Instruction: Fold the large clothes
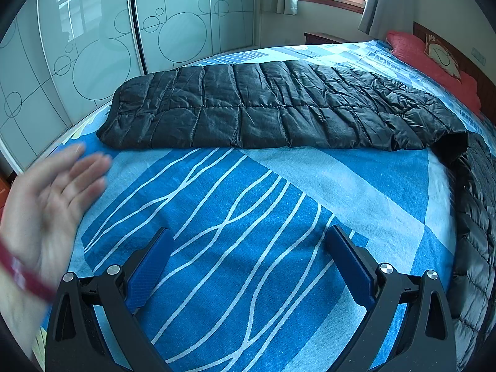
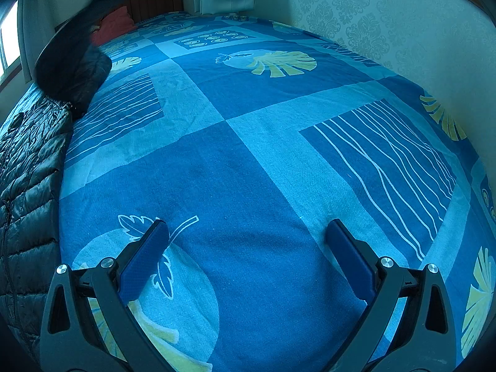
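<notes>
Jacket [image 1: 279,108], black and quilted, lies folded lengthwise across the upper middle of the left wrist frame on the bed [image 1: 248,217]. Left hand-held gripper [image 1: 251,248] and right hand-held gripper [image 2: 248,241] both spread wide, empty. A blurred hand [image 1: 46,204] shows at left.

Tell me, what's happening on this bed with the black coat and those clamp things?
A person is folding a black quilted down jacket spread on a bed with a blue patterned sheet. Part of it lies in a long folded strip across the bed. Neither the left gripper nor the right gripper holds anything; both hang open above bare sheet. A bare hand, blurred, shows at the left edge of the left wrist view, not touching the jacket.
</notes>
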{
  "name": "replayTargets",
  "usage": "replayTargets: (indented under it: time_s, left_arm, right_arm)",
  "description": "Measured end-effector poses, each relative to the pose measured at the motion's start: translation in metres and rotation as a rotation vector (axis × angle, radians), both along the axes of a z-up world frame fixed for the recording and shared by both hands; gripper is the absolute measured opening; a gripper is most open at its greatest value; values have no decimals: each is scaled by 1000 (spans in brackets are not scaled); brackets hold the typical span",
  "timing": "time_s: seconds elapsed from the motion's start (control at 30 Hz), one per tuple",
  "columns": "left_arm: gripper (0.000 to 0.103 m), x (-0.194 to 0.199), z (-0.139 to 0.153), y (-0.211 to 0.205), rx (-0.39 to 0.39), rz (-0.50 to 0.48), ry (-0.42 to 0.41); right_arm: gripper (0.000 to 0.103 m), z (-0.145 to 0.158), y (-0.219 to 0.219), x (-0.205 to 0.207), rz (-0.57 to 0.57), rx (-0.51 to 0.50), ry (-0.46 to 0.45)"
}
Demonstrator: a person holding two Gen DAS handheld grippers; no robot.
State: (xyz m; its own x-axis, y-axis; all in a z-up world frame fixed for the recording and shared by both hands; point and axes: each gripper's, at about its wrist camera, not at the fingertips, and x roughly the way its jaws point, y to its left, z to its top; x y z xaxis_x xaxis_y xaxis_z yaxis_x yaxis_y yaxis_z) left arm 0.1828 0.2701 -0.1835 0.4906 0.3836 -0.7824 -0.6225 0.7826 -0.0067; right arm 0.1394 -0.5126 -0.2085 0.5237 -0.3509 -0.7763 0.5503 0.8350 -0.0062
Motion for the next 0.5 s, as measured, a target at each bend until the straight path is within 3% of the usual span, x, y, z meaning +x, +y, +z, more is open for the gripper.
replayTargets:
  time_s: [0.5]
  left_arm:
    - [98, 0, 0, 0, 1, 0, 0]
  right_arm:
    - [101, 1, -1, 1, 0, 1, 1]
